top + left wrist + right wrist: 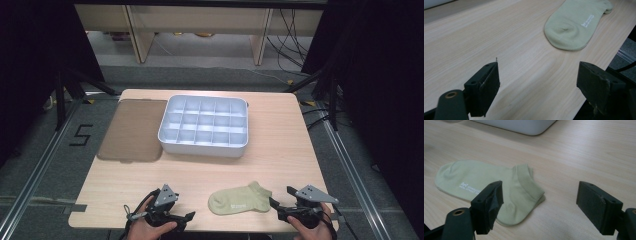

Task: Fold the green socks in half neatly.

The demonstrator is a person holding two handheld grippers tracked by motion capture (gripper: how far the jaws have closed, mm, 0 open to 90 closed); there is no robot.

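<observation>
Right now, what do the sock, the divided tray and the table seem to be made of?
The sock looks like soft knitted fabric, pale green and matte, with a ribbed cuff and small white printed lettering. The tray seems to be moulded plastic, light grey-white and smooth, with thin divider walls and rounded corners. The table shows a light wood grain; whether solid wood or laminate, I cannot tell.

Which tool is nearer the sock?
Right. The right tool sits just beside the sock's cuff end, jaws open. The left tool lies farther off, beyond the toe end, also open.
</observation>
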